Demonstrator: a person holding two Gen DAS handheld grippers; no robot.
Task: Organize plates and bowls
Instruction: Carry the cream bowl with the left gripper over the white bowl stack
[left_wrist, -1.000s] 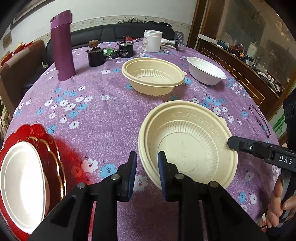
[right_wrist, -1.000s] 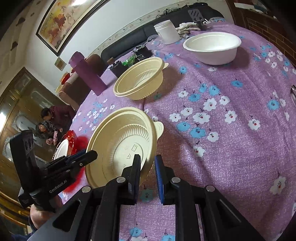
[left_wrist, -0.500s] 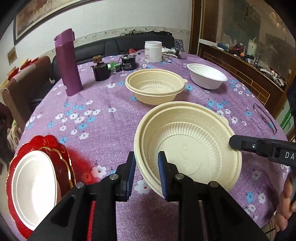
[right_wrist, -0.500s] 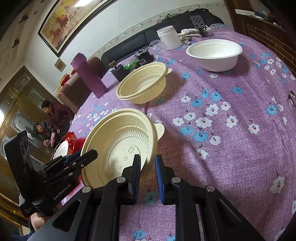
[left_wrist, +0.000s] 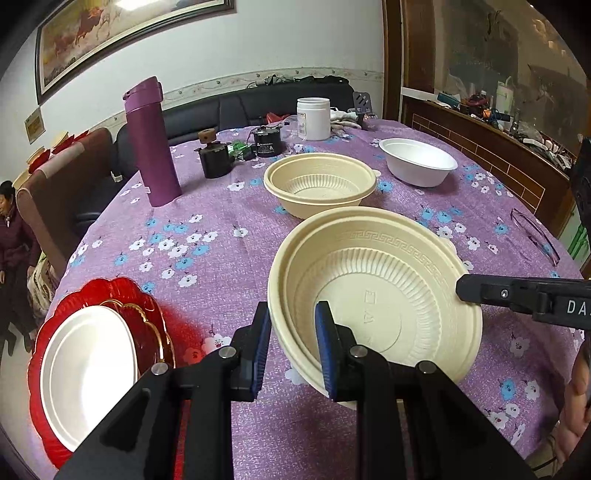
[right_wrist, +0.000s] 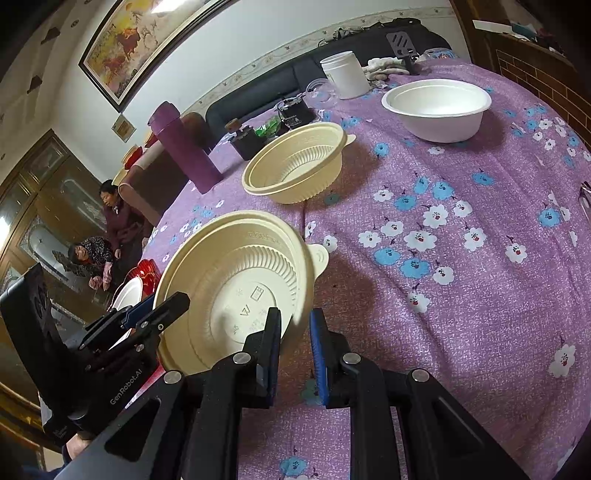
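A cream ribbed plastic bowl (left_wrist: 373, 291) is held off the purple flowered tablecloth by both grippers. My left gripper (left_wrist: 293, 347) is shut on its near rim, and my right gripper (right_wrist: 295, 347) is shut on the opposite rim; the bowl also shows in the right wrist view (right_wrist: 236, 284), tilted. A second cream bowl (left_wrist: 319, 188) sits on the table beyond it, also in the right wrist view (right_wrist: 295, 162). A white bowl (left_wrist: 417, 162) stands further right. A white plate (left_wrist: 86, 362) lies on a red plate (left_wrist: 147, 310) at the near left.
A tall purple flask (left_wrist: 151, 144) stands at the back left, with a black grinder (left_wrist: 214, 158), a black jar (left_wrist: 267, 142) and a white tub (left_wrist: 313, 119) along the far edge. Glasses (left_wrist: 535, 236) lie near the right edge. Two people (right_wrist: 107, 236) are beside the table.
Both grippers have risen with the cream bowl, lifting it higher off the cloth and tilting it. The other dishes have not moved.
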